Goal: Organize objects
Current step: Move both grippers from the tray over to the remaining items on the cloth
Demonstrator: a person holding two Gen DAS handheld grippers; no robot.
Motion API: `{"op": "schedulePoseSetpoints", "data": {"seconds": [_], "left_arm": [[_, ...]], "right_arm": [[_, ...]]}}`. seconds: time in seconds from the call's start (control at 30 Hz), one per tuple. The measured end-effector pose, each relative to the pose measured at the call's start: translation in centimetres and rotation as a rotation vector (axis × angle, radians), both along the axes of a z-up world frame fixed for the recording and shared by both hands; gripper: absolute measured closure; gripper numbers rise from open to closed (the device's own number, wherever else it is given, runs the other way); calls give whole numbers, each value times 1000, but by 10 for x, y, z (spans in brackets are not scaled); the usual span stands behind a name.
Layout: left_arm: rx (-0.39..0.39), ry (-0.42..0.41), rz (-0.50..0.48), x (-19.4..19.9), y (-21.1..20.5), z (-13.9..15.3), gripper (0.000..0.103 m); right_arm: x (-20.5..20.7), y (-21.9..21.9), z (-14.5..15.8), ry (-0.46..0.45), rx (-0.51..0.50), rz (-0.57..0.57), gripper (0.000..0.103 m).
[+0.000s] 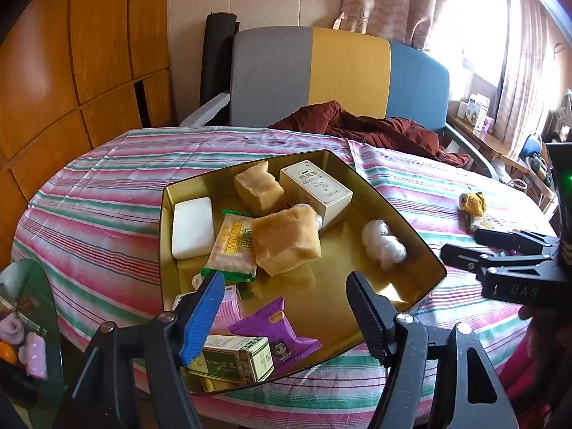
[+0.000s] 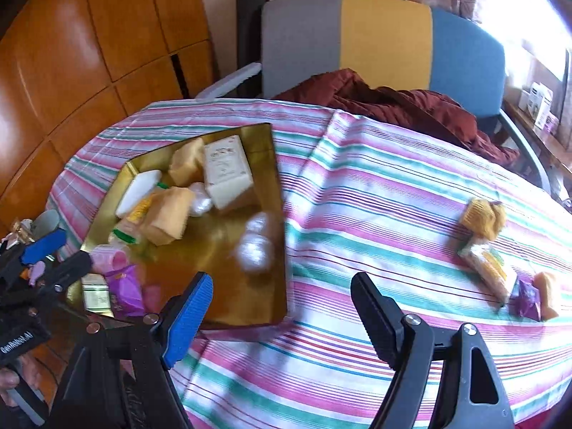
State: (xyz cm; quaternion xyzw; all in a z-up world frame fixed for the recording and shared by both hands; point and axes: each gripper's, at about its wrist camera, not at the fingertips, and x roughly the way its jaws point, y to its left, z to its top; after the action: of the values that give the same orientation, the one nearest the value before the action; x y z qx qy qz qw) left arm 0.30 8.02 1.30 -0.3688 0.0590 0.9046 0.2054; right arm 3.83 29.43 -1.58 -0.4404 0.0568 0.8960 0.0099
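A gold metal tray (image 1: 404, 214) (image 2: 275, 164) lies on the striped tablecloth. It holds a white soap bar (image 1: 193, 227), two yellow sponge blocks (image 1: 284, 241), a white box (image 1: 314, 187), a snack packet (image 1: 234, 246), a white plastic wad (image 1: 384, 245) (image 2: 255, 248), a purple packet (image 1: 277, 332) and a green box (image 1: 232, 359). My left gripper (image 1: 282, 309) is open and empty over the tray's near edge. My right gripper (image 2: 282, 316) is open and empty over the tray's near right corner. On the cloth to the right lie a yellow knitted item (image 2: 482, 216), a snack packet (image 2: 488, 268), a purple packet (image 2: 527, 296) and a small orange piece (image 2: 548, 293).
A chair (image 1: 339, 75) with a grey, yellow and blue back stands behind the table, a dark red garment (image 1: 375, 128) draped on it. Wooden panelling (image 1: 71, 71) is at the left. A glass side surface (image 1: 28, 321) with small items is at the near left.
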Motion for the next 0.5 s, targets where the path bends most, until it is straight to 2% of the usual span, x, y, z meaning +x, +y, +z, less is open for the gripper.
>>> {"op": "schedulePoseSetpoints", "data": {"seconds": [0.27,0.5], "left_arm": [[-23,17,-23,2,10,3,31],[-50,37,-60,5,25,6,30]], "right_arm": [[8,74,6,-11,55,-140,22],[22,165,13,10,111,-355,22]]}}
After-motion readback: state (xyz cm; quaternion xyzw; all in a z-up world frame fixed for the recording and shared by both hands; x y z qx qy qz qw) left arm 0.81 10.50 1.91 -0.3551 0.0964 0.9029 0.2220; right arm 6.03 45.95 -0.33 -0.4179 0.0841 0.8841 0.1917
